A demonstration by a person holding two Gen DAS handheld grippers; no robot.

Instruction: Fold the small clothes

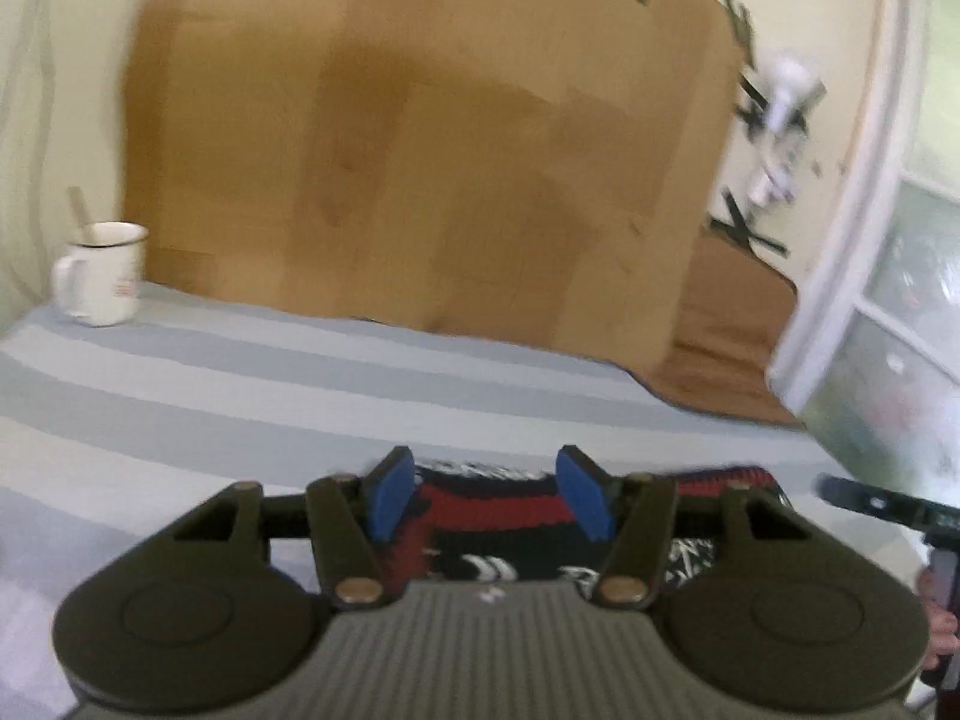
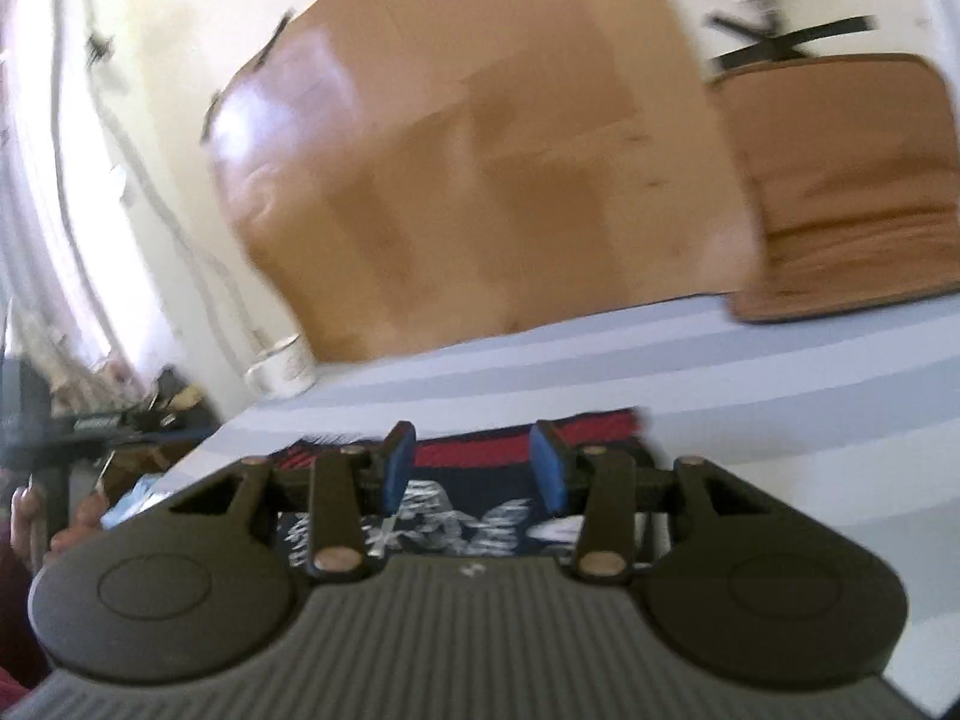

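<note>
Blue pads of left tool (image 1: 489,495) stand partly apart w/ nothing pinched; dark garment (image 1: 498,531) w/ red band and white print lies flat on striped table cloth (image 1: 300,384) just below and ahead of them. Right tool (image 2: 474,468), same half-wide gap, empty, hovers over same garment (image 2: 468,516). Long axis runs side to side across both tools, red band at far edge. Neither hand looks clearly nearer. Mug (image 1: 102,282) well apart, far left.
</note>
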